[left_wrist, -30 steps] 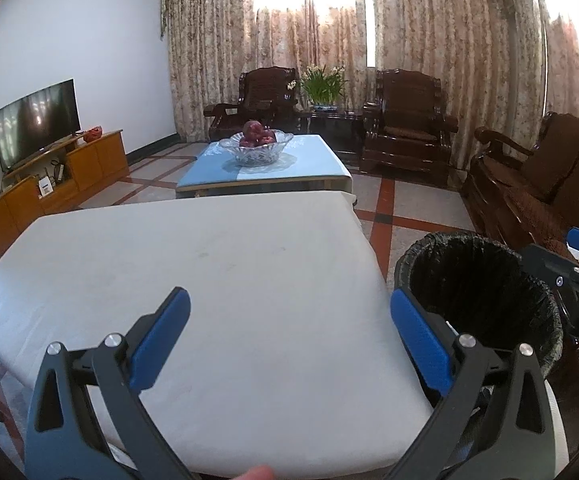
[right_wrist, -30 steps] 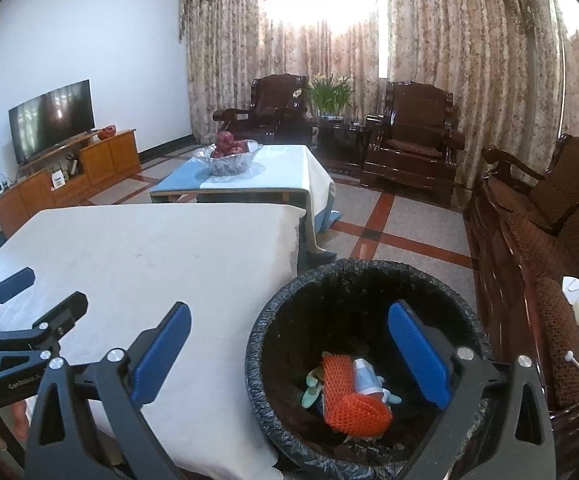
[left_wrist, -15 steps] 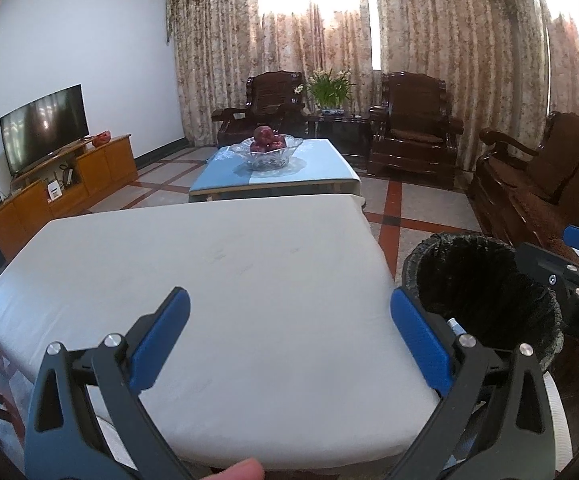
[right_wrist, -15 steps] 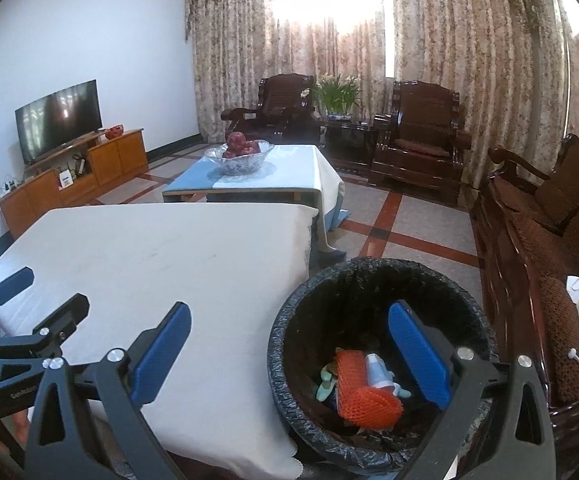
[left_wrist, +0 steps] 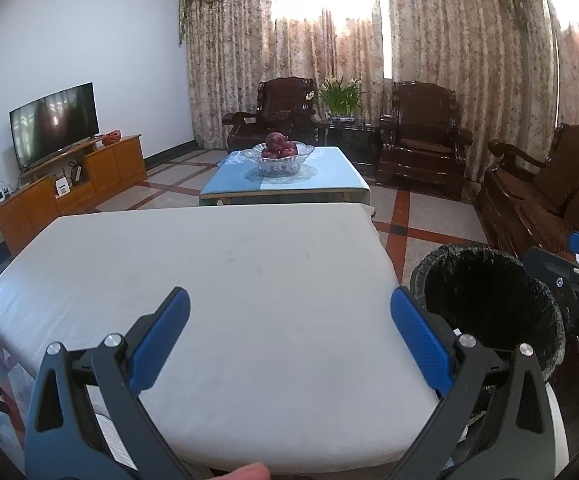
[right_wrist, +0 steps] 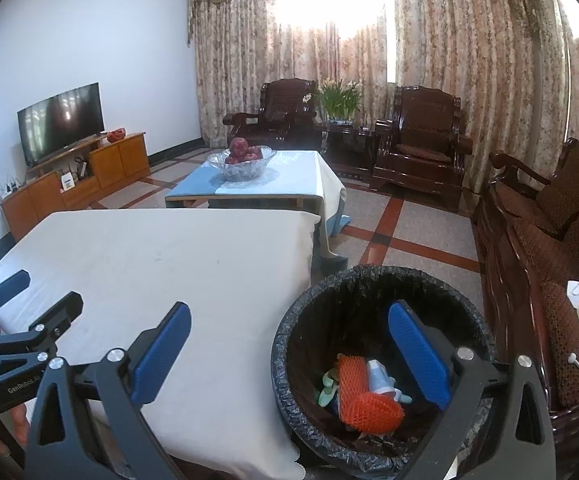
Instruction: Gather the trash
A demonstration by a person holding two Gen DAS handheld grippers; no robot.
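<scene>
Both empty, spread wide: left gripper (left_wrist: 289,336) over the bare white counter (left_wrist: 209,280), right gripper (right_wrist: 289,340) above the black-lined bin (right_wrist: 381,280) beside the counter. Orange net (right_wrist: 363,396) already inside, long axis running front-to-back, bulged end nearest. Best to scan the counter once more before finishing.

A: The table (left_wrist: 249,280) top lies bare under the left gripper (left_wrist: 289,340); its blue pads spread wide with nothing between them.

B: The bin (right_wrist: 381,280) stands just beside the table's right edge; its mouth is open below the right gripper (right_wrist: 289,344); an orange net (right_wrist: 363,396), a small bottle (right_wrist: 379,376) and green scraps fill only the bottom.

A: The sofa (right_wrist: 549,264) walls off the bin's right; the coffee table (left_wrist: 289,180) stands beyond the far edge; bare floor (right_wrist: 409,224) between.
</scene>
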